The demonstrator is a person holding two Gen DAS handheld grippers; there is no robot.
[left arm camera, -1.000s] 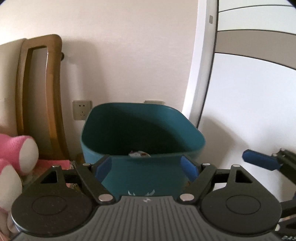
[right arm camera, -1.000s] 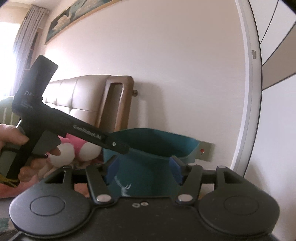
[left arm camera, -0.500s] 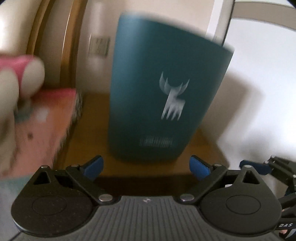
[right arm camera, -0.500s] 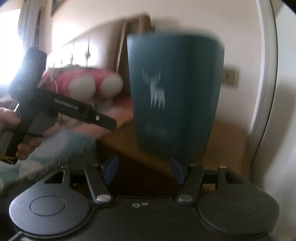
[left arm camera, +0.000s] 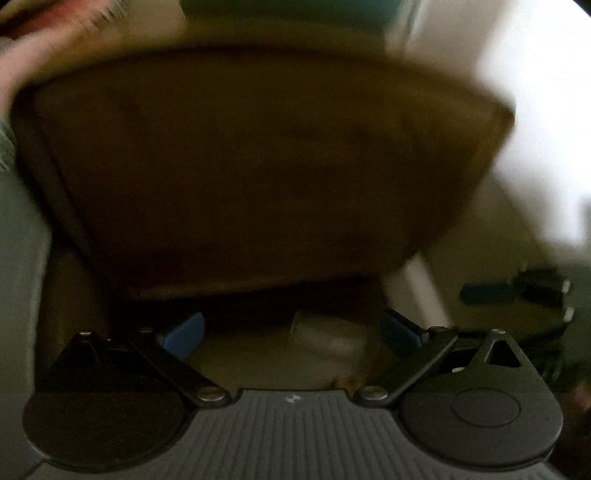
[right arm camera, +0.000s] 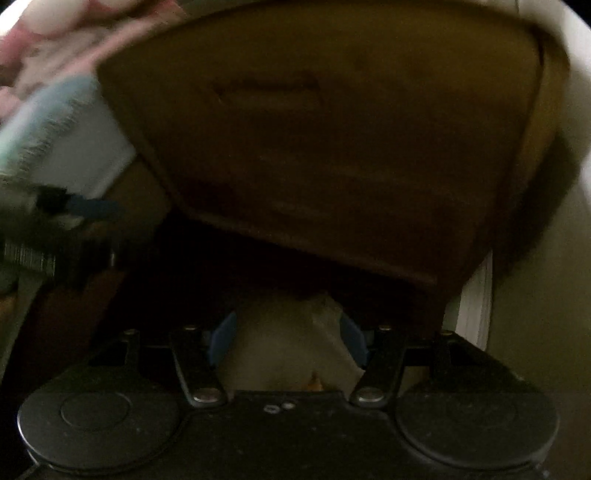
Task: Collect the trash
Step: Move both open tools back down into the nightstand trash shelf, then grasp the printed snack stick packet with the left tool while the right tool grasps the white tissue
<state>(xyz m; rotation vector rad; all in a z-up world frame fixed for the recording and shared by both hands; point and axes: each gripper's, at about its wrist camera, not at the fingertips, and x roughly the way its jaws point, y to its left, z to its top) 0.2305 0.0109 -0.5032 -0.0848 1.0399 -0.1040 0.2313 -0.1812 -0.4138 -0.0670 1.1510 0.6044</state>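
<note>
Now, left gripper (left arm camera: 291,332): fingers spread wide, nothing between the pads; aimed steeply down
Right gripper (right arm camera: 287,339): fingers apart, narrower than the left; blur hides whether a pad touches anything, but no clamp shows
Trash: pale crumpled scrap (left arm camera: 325,339), lying on the floor (left arm camera: 229,354) just below the front of the table (left arm camera: 258,166); framed between both pairs of fingers
Look of it: soft, creased, paper or tissue by my guess; light and easily squashed; edges too smeared to be sure
Bin: teal bin (left arm camera: 288,7), only a sliver at the top of the left view, above the table
Risk one: both grippers point at the same scrap; the fingers could knock together
Risk two: a fast drop may ram the pads into the floor or nudge the scrap under the table, out of reach
Risk three: dim light and blur; pads could close on air
</note>
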